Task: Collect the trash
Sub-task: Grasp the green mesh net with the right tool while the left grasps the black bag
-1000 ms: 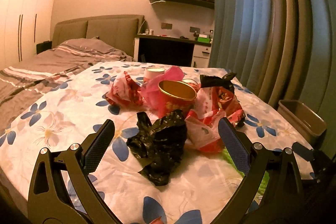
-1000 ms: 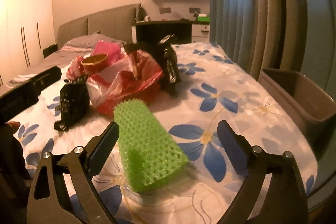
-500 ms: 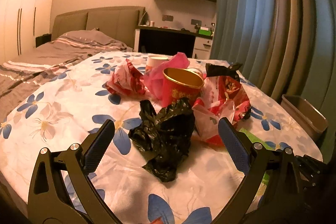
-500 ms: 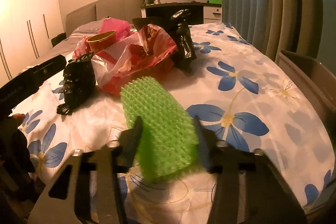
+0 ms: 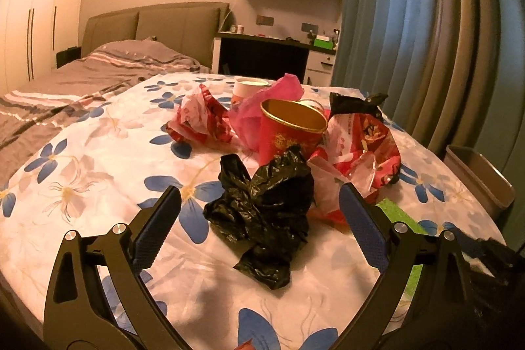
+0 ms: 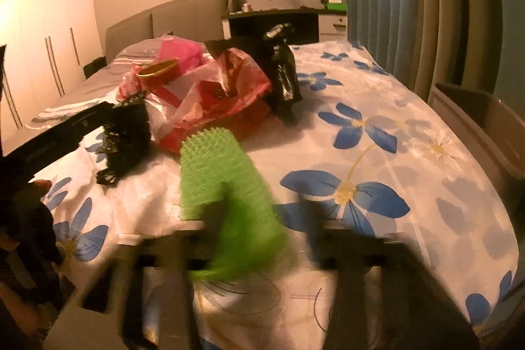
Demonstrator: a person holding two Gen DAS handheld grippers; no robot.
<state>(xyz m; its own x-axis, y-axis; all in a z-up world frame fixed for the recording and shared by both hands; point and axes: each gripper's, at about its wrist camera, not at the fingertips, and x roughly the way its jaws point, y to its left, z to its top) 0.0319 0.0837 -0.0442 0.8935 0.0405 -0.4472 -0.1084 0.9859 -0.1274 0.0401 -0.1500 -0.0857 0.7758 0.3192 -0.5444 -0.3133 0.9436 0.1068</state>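
A pile of trash lies on the floral sheet: a crumpled black bag, a red paper cup with gold rim, red-and-white wrappers and a pink bag. My left gripper is open, its fingers on either side of the black bag. In the right wrist view a green bumpy foam roll sits between the blurred fingers of my right gripper, which are closed in against it. The black bag and wrappers lie beyond.
A grey bin stands off the bed's right edge, beside the blue curtain. A second black bag lies behind the wrappers. Striped bedding, headboard and desk are at the back.
My right gripper has moved forward and closed its fingers in on the green foam roll. My left gripper has edged closer to the black bag and stays open.
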